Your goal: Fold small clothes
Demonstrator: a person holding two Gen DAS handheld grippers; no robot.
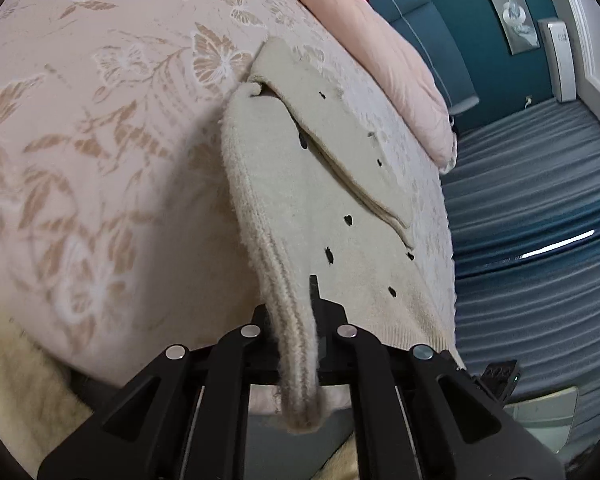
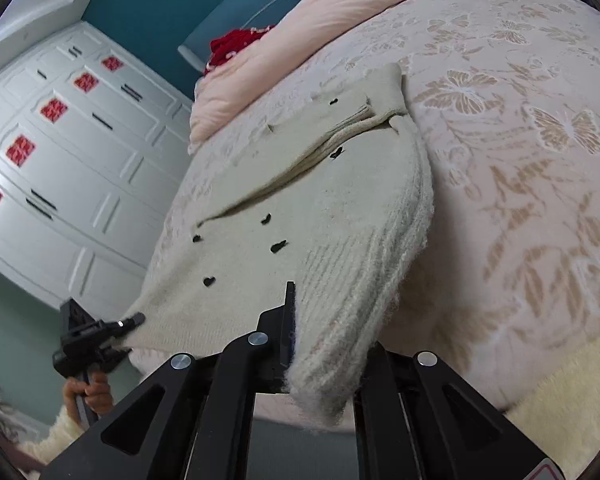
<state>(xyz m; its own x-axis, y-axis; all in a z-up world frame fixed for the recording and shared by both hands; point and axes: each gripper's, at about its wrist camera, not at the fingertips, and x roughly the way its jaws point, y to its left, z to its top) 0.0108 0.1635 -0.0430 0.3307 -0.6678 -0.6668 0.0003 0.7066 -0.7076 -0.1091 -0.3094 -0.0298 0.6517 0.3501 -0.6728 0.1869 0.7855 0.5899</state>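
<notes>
Lying on the bed point(image 1: 100, 140): cream sweater point(image 1: 340, 208), black-dotted, no legible label. Left gripper point(image 1: 300, 320) and right gripper point(image 2: 324, 340) jaws clamped on its ribbed hem.

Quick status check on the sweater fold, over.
Left gripper shut on cream sweater hem. Right gripper shut on opposite hem corner. Nothing in the way on bedspread.

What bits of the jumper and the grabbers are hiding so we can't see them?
- Right wrist view: one finger of the right gripper is behind the sweater hem.
- Left wrist view: the left gripper fingertips are mostly wrapped in ribbed hem.
- Both views: the sweater's underside lies against the bedspread, unseen.
- Right wrist view: the hand is partly behind its gripper.
</notes>
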